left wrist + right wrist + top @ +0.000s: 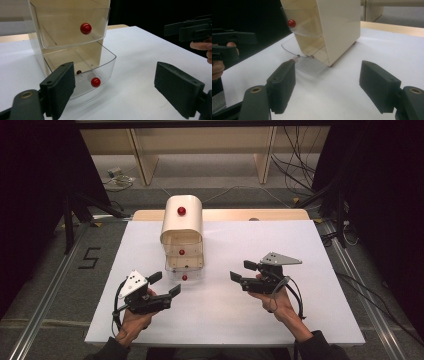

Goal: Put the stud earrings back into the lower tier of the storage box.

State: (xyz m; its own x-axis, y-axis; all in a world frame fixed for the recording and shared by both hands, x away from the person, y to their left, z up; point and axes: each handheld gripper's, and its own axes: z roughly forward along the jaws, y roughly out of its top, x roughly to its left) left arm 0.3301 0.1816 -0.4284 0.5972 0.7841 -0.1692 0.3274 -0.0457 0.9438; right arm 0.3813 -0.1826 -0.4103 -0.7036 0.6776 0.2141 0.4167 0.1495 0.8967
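A cream cabinet (182, 220) with clear drawers and red knobs stands at the back left of the white table (225, 315). Its bottom drawer (185, 274) is pulled out, red knob (184, 277) facing me; the middle drawer (182, 254) sticks out a little. My left gripper (166, 283) is open, just left of the bottom drawer, with nothing between its jaws. In the left gripper view the bottom knob (95, 82) sits between and beyond the jaws. My right gripper (241, 270) is open and empty, right of the cabinet, pointing at it. The right gripper view shows the cabinet's side (339, 27) ahead.
Bare white board lies in front of and to the right of the cabinet. A wooden strip (260, 214) runs along the table's far edge. Beyond it are shelf legs (264, 155) and cables (295, 170) on the floor. Black curtains hang on both sides.
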